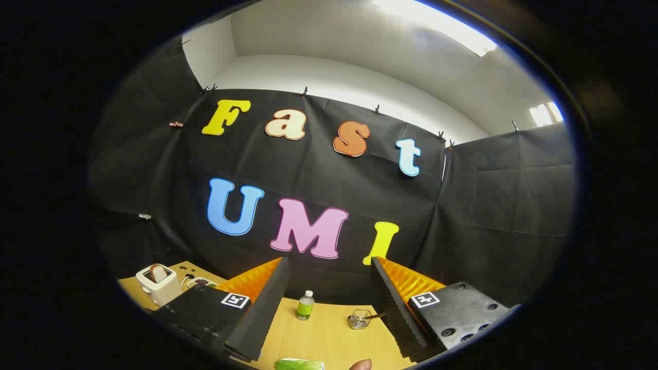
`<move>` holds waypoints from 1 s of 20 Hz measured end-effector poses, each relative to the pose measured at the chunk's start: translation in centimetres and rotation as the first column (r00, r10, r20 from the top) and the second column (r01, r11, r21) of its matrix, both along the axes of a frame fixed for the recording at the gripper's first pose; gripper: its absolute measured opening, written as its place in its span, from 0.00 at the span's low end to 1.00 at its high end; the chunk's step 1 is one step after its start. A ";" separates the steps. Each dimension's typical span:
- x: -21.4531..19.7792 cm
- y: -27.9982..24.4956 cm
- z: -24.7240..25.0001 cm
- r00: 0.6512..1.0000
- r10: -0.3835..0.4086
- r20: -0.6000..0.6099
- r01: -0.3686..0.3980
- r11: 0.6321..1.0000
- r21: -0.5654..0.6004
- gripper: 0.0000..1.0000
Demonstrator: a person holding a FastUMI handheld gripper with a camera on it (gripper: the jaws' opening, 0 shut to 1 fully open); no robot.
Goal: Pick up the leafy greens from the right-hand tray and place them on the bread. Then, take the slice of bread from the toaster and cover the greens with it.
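Note:
My gripper [329, 308] is held high and pointed at the booth's back wall, its two fingers wide apart with nothing between them. A white toaster [158, 284] stands on the wooden table [329, 334] beyond the left finger, with a slice of bread [159, 273] sticking up from its slot. Leafy greens [298, 365] on a white tray show just below the gap between the fingers, nearest to me. A small plate [201, 282] sits right of the toaster, partly hidden by the left finger.
A small bottle [305, 306] with green liquid stands at the table's back, between the fingers. A small wire basket [360, 319] with a utensil handle sits near the right finger. A fingertip of a person [361, 365] shows beside the greens.

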State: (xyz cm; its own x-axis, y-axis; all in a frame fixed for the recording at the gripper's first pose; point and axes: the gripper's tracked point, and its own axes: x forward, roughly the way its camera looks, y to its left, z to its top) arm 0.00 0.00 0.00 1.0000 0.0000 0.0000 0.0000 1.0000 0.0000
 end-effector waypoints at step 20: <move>0.8 -2.6 -4.4 0.992 0.075 -0.101 -0.070 0.996 0.054 0.98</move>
State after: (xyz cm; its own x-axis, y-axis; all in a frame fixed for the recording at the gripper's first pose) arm 0.75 -2.57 -4.37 0.9921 0.0748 -0.1011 -0.0696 0.9961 0.0542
